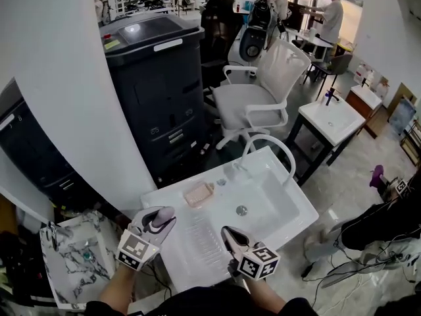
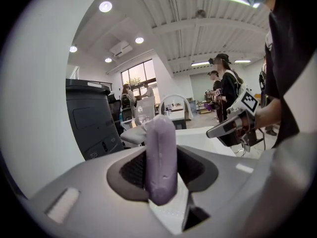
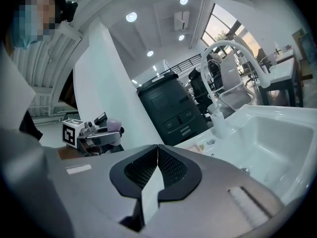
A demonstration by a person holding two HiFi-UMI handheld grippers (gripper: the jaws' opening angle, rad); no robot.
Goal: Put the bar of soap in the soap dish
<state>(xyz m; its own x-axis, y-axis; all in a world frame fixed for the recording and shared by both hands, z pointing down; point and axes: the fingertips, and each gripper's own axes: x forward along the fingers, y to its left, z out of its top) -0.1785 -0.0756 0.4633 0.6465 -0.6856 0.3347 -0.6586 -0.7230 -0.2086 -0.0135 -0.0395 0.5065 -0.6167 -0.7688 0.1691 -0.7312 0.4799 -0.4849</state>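
Observation:
A lilac bar of soap [image 2: 161, 157] stands upright between the jaws of my left gripper [image 2: 161, 133], which is shut on it. In the head view the left gripper [image 1: 164, 216] hovers over the near left corner of the white sink [image 1: 289, 209], with the soap [image 1: 164, 214] at its tip. The beige soap dish [image 1: 198, 194] lies on the sink's back ledge, just beyond that gripper and left of the arched faucet [image 1: 276, 147]. My right gripper [image 1: 228, 232] is shut and empty over the ribbed drainboard. In the right gripper view its jaws [image 3: 157, 150] meet, and the dish [image 3: 196, 148] lies ahead.
A dark grey copier [image 1: 158, 71] and a white pillar [image 1: 72, 78] stand behind the sink. A white office chair [image 1: 263, 84] is beyond the faucet, and a second basin on a stand [image 1: 332, 117] is to the right. A marbled basin [image 1: 79, 255] sits at the lower left. People stand far back.

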